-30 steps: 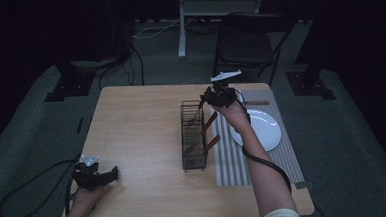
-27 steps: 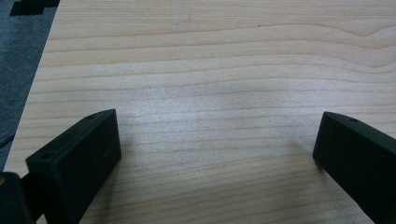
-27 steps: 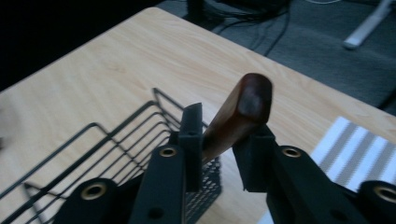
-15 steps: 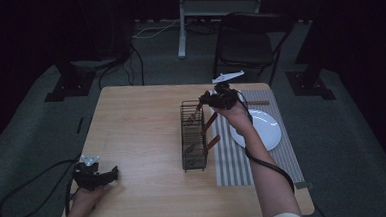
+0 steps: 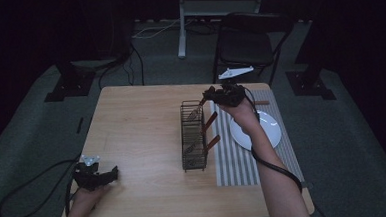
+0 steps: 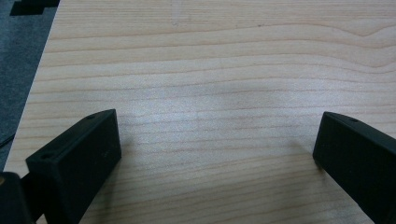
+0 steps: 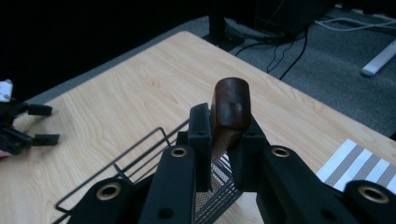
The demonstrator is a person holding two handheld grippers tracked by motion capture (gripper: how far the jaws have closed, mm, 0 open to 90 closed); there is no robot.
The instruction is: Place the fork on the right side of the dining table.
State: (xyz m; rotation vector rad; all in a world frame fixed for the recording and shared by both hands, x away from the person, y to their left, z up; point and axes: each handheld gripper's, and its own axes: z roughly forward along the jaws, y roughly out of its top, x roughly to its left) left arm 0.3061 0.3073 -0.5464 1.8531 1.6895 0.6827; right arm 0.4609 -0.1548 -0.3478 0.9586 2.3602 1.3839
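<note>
My right gripper (image 5: pixel 211 94) is clamped tight on the brown wooden handle (image 7: pixel 229 109) of a utensil; in the right gripper view the rounded end of the handle stands up past the two jaws, which pinch it from either side. From the high view the utensil (image 5: pixel 196 111) hangs at the far end of the wire rack (image 5: pixel 193 136), with its mesh-like working end just inside the top of the basket, so I judge I am lifting it out. Its long axis runs at a slant from my grip down and left into the rack. Two more wooden-handled utensils (image 5: pixel 211 132) lean out of the rack's right side toward the striped mat (image 5: pixel 243 156), where a white plate (image 5: pixel 267 129) sits just right of my forearm.

What the coming move turns on, I think, is keeping the pull in line with that slanted axis, so the head clears the wire rim without snagging. The right hand is the nearer by far.

My left gripper (image 5: pixel 97 176) rests at the near left corner of the table (image 5: pixel 137 126), well apart from the rack, jaws spread wide over bare wood, holding nothing.

I can read no brand, label or writing on anything
</note>
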